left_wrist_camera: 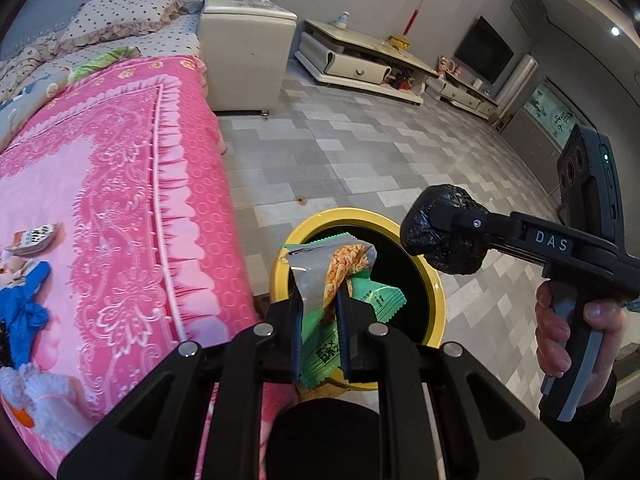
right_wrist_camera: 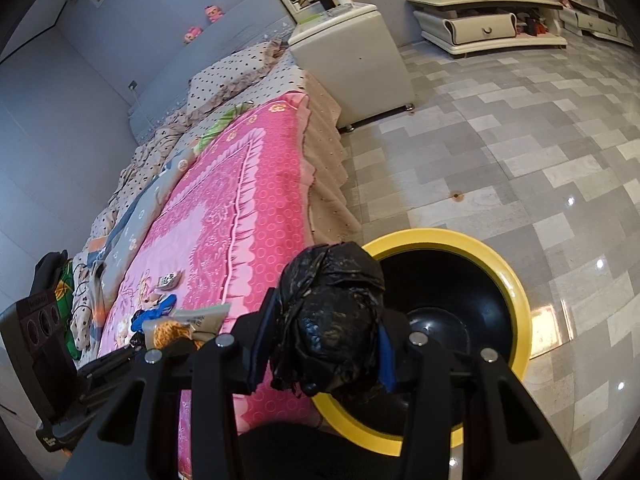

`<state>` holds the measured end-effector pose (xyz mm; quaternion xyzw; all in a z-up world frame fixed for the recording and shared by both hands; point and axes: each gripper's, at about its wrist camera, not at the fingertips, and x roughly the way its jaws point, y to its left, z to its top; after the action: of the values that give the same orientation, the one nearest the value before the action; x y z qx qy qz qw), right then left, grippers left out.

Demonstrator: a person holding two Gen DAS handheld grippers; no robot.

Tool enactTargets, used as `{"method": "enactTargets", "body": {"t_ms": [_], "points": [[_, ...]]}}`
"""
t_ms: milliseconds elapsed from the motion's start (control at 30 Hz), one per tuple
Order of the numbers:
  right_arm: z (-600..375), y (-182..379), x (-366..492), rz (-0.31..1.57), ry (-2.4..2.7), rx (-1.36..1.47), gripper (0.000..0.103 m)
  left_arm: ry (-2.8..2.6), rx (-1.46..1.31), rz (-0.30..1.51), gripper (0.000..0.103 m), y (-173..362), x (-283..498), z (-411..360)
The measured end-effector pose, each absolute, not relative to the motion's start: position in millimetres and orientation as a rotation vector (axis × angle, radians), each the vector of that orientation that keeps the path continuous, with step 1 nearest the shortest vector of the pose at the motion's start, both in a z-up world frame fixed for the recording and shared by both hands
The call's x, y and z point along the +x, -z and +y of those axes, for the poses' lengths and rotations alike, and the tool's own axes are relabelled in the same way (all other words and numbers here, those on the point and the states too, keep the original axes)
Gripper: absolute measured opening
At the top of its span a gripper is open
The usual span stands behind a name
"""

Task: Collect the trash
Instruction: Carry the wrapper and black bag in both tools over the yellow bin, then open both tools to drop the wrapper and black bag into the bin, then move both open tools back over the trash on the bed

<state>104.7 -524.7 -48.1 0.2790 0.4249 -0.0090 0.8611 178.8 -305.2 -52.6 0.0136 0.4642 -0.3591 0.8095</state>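
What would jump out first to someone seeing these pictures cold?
Probably the bright pink blanket covering the bed, then the yellow-rimmed bin on the tiled floor beside it. Over the bin, the left gripper pinches snack wrappers while the right gripper clamps a crumpled black bag.

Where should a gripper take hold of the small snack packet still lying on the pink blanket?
The small snack packet lies flat on the pink blanket, so its faces offer nothing to pinch. Judging from that, come from above at a low angle and close the fingers across one raised short edge or corner; the soft bedding should let a finger slip under.
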Motion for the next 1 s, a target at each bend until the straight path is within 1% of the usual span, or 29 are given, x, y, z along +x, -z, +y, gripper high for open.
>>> {"method": "enactTargets", "body": {"t_ms": [300,533,633,667,767,800,833,867,967,1000], "points": [[-558.7,71.8,107.5,0.898,0.105,0.643,0.041,0.811,0.052,1.033,0.014,78.8,179.0,-350.2],[-569.6,74.0,106.9,0.888,0.128,0.659,0.042,0.822,0.047,1.058,0.018,87.9,177.7,-360.2],[-572.2,73.1,106.8,0.884,0.137,0.662,0.043,0.818,0.056,1.052,0.025,88.5,177.1,-360.6],[-572.2,72.7,106.6,0.883,0.142,0.659,0.046,0.818,0.055,1.051,0.027,88.7,177.1,-360.5],[-573.2,72.8,105.1,0.886,0.149,0.663,0.047,0.813,0.049,1.053,0.032,89.3,177.9,-358.5],[-573.2,72.3,104.8,0.888,0.154,0.660,0.048,0.813,0.046,1.053,0.037,89.0,178.2,-357.4],[-573.1,72.2,104.2,0.890,0.160,0.659,0.050,0.811,0.043,1.052,0.039,88.9,178.4,-356.2],[-573.0,72.2,103.4,0.891,0.164,0.661,0.054,0.807,0.042,1.050,0.041,88.7,178.6,-354.7],[-573.4,72.6,101.0,0.895,0.175,0.668,0.058,0.802,0.034,1.050,0.047,87.7,178.3,-350.2],[-573.5,72.8,100.0,0.896,0.178,0.669,0.059,0.798,0.032,1.048,0.051,87.1,178.1,-348.4]]}}
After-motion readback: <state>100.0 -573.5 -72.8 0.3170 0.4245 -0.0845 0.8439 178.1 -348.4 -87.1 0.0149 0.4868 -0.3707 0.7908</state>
